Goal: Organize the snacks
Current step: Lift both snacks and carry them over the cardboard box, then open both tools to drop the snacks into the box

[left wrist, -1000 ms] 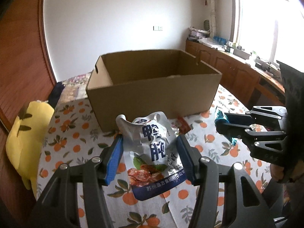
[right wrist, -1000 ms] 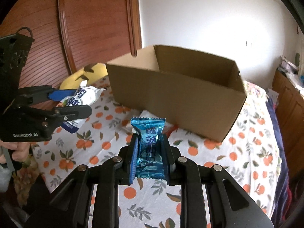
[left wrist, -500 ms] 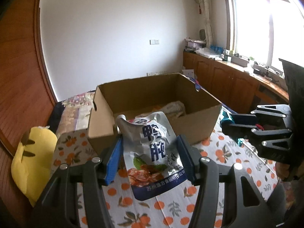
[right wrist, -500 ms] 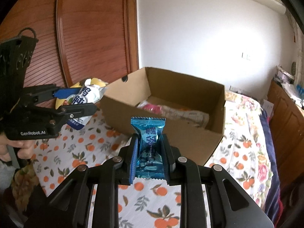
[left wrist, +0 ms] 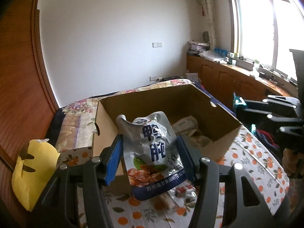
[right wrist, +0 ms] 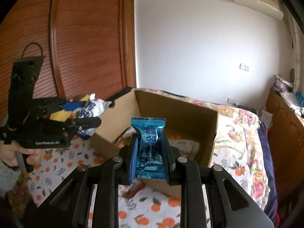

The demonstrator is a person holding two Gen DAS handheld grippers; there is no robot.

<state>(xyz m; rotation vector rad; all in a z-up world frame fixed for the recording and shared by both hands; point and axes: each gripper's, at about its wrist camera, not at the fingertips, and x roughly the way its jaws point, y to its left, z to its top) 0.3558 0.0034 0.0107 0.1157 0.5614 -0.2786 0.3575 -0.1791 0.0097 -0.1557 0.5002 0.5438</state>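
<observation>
Silver foil is what we hold in our left gripper [left wrist: 150,148]: a snack pouch [left wrist: 152,152] with bold blue characters, pinched by its sides between the blue pads, upright and just above the near wall of the cardboard box [left wrist: 224,114]. In our right gripper [right wrist: 150,152] we clamp a small blue candy packet [right wrist: 149,146] at a narrow width, its crimped top edge standing up, in front of the box's near edge. The open box sits on a cloth printed with oranges [right wrist: 152,207], and pale wrapped packets [left wrist: 187,126] lie on its floor. On the cloth near the box lie a red-printed white wrapper [left wrist: 183,190] and a small red wrapper [right wrist: 135,189]. A yellow cushion [left wrist: 32,169] rests at the far left, by the wooden panelling [right wrist: 85,43].
</observation>
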